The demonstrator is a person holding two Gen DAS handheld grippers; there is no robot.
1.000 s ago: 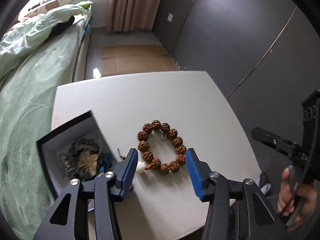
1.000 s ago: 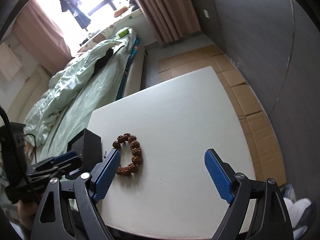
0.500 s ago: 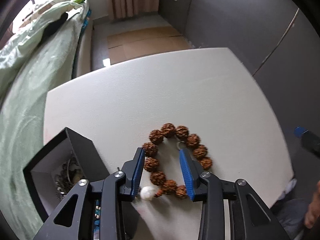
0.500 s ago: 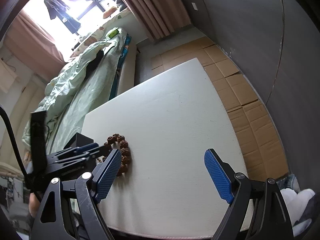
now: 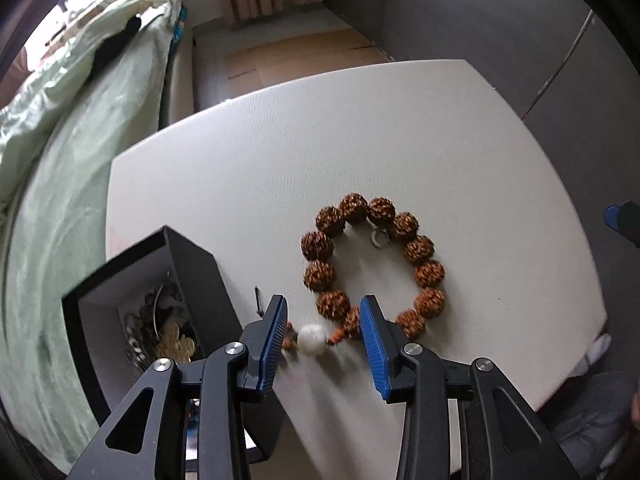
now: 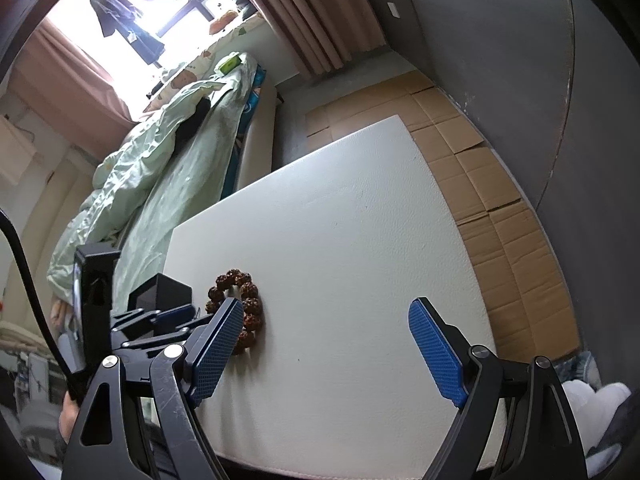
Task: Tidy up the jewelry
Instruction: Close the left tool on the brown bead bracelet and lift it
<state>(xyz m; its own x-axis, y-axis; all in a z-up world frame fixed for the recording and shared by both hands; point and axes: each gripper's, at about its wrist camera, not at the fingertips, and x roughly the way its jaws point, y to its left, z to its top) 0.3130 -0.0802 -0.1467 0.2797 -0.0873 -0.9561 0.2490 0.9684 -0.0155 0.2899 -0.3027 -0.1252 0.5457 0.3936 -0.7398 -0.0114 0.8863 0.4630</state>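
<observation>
I am not finding any readable writing, brand or label on the things in front of me; the black box [image 5: 192, 276] has plain walls and the beads carry no marks that I can read.

The bead bracelet [image 5: 372, 268] is lying flat on the white table [image 5: 400, 140], in an oval loop. In the left wrist view its long axis is running from the near edge of the table toward the far side, a little tilted to the right. The end with the white bead [image 5: 311, 335] is pointing toward me and to the left, toward the box. A small metal ring [image 5: 378, 238] is lying inside the loop, near the far beads.

My left gripper [image 5: 324, 334] is pointing steeply down over the near end of the bracelet. Its jaws have just been closing and are now standing partly apart, with the white bead and the beads next to it between the blue pads. I am not seeing the pads pressing on them.

My right gripper [image 6: 326, 346] is hanging wide apart over the bare table, holding nothing, with the bracelet just beside its left finger in that view.

The box is standing open just left of the bracelet, with mixed jewelry [image 5: 168, 328] inside.
</observation>
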